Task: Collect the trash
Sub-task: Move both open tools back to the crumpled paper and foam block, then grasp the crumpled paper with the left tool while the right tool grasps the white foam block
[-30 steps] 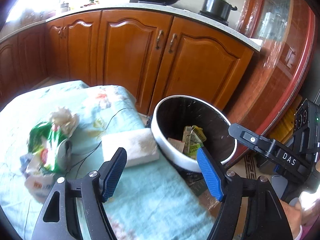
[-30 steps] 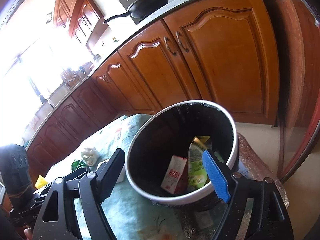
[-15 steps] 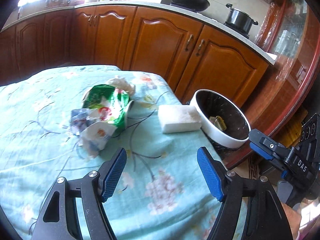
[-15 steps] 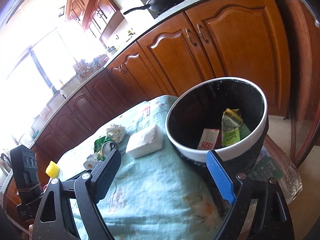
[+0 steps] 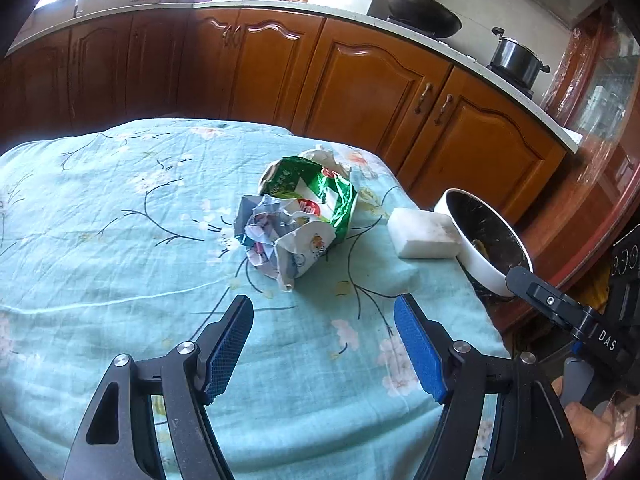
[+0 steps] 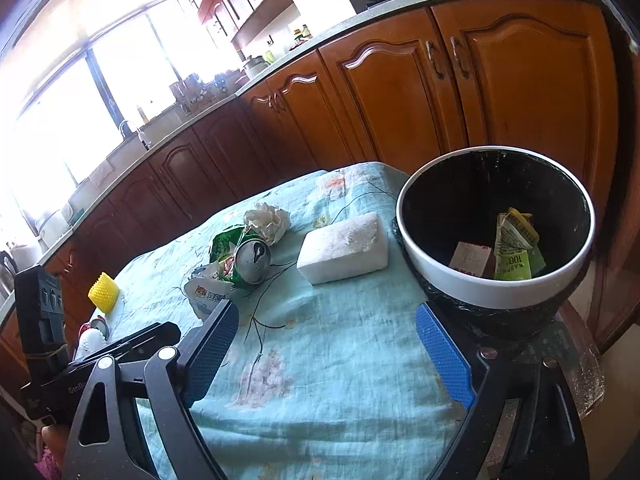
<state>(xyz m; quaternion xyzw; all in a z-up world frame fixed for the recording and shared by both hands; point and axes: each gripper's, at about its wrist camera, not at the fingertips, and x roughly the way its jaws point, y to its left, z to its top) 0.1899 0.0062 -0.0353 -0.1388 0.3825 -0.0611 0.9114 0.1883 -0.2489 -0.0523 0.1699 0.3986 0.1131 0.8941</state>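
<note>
Left wrist view: left tongs (image 5: 323, 320) spread, empty, aimed at trash pile (image 5: 298, 220) just ahead on bench (image 5: 100, 220), likely lining up next pick. Right tongs (image 6: 324, 334) spread, empty. Bin (image 6: 494, 292) sits ahead-right at bench edge, handy for drops; foam block (image 6: 344, 248) beside it.

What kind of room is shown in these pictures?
Most likely a home kitchen: wooden cabinets under a countertop, a black wok and a lidded pot on the stove, and a sink tap by the window.
</note>
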